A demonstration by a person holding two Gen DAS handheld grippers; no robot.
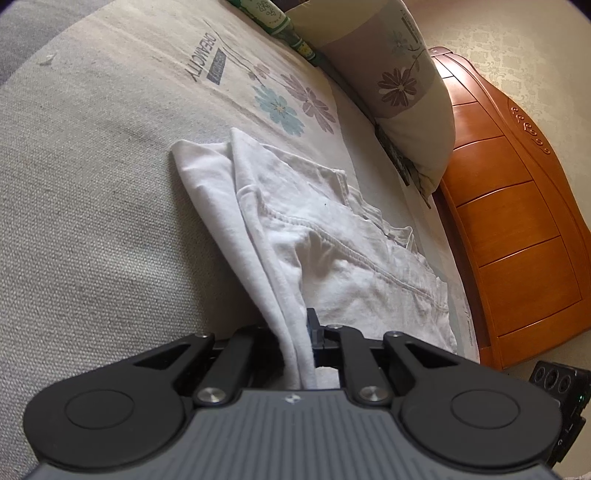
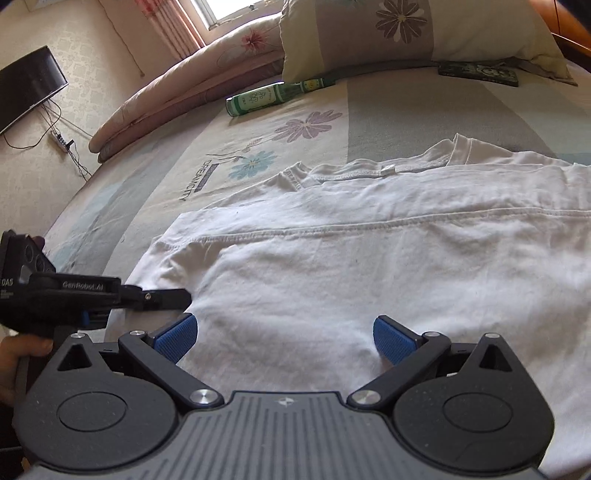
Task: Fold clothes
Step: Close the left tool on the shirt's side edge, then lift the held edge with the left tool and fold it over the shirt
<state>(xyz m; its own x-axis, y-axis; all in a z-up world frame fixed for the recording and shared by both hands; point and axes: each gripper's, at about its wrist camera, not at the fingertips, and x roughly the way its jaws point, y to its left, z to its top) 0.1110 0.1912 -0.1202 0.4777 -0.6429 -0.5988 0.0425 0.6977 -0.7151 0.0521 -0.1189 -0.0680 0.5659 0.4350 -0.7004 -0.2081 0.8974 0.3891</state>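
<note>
A: Where's the white T-shirt (image 2: 332, 266) right now?

B: Spread on the bed (image 2: 424, 110), crosswise, neckband (image 2: 369, 171) toward the pillows. The body lies mostly flat, with a stitched hem or seam running across it and some soft wrinkles.

A: Any folding done?

B: Looks like an early stage to me. One layer already seems laid over the upper part, near the collar, but there's no compact packet yet. Most folds are left, I'd say.

A: And the tools?

B: The left tool (image 1: 308, 347) is clamped on a bunched corner of the shirt; the cloth rises from the bed in a taut ridge straight into its closed jaws. From the right wrist view you see that tool (image 2: 162, 297) at the shirt's left edge, a hand (image 2: 22, 354) on its grip. The right tool (image 2: 284, 332) hovers over the near part of the shirt with its blue ribbed pads (image 2: 177, 334) spread wide, nothing between them.

A: What's the fabric like?

B: Thin cotton jersey, limp, creases easily; doubled stitching at the hems. It should drape and slide rather than hold shape.

A: Around it?

B: A coarse-weave bedsheet printed with blue and mauve flowers and lettering, a matching pillow (image 2: 406, 33), a green bottle (image 2: 273, 94) lying by it, a rolled pinkish quilt (image 2: 192, 85), and a glossy orange wooden headboard (image 1: 517, 221).
</note>
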